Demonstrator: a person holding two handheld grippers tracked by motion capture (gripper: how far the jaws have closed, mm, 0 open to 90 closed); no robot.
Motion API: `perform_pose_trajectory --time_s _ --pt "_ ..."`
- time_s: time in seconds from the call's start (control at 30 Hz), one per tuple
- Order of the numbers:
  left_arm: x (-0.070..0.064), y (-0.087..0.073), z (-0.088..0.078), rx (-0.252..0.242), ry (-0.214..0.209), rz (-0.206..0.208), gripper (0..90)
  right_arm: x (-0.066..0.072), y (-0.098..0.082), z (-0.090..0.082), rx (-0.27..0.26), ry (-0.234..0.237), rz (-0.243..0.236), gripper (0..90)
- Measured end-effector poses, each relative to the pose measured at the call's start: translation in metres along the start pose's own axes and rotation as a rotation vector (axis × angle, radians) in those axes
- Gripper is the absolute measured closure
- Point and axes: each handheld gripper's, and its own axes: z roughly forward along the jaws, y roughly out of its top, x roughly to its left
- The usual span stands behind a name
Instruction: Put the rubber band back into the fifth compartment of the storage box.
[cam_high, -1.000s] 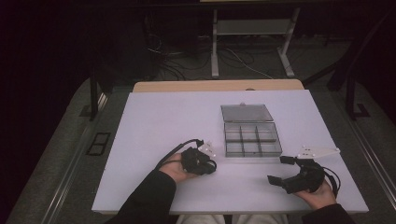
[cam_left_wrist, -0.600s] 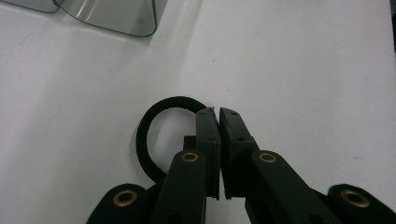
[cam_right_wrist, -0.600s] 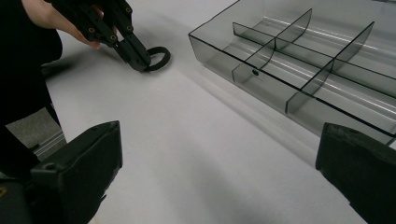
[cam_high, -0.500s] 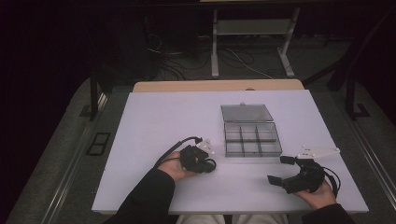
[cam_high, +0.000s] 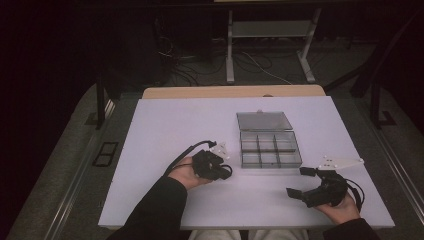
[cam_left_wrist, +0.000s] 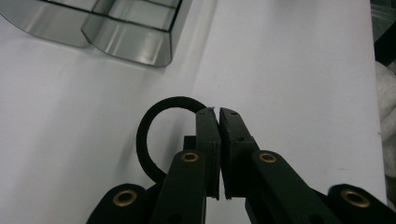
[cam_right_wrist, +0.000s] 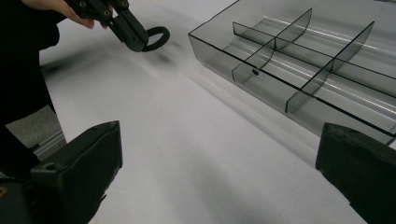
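Now, from large to small:
Surface (cam_high: 165, 130): white, carries everything.
Box (cam_high: 270, 150): clear grey, with compartments, lid open, right of centre.
Right gripper (cam_high: 300, 182): near right corner, jaws spread wide.
Left gripper (cam_left_wrist: 218, 122): jaws clenched on the ring.
Ring (cam_left_wrist: 144, 135): black, just left of the box.

Brightly lit white tabletop (cam_high: 165, 130) against a dark, murky room toward twelve o'clock. Soft glare streaks on the clear organizer box (cam_right_wrist: 327, 60); slight motion blur around the far hand-held gripper (cam_right_wrist: 133, 39) at eleven o'clock. Near jaws out of focus.
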Motion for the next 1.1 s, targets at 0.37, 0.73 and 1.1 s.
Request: perform_pose_trajectory --time_s 0.37,0.73,1.1 --pt "0.004 0.017 -0.017 -0.032 0.015 0.017 86.7 0.000 0.000 0.000 -0.001 0.001 0.003 0.1" --pt "0.007 0.030 -0.027 -0.028 0.021 0.041 86.7 0.000 0.000 0.000 -0.001 0.002 0.003 0.1" --pt "0.010 0.044 -0.037 -0.035 0.037 0.053 86.7 0.000 0.000 0.000 0.000 0.002 0.005 0.1"
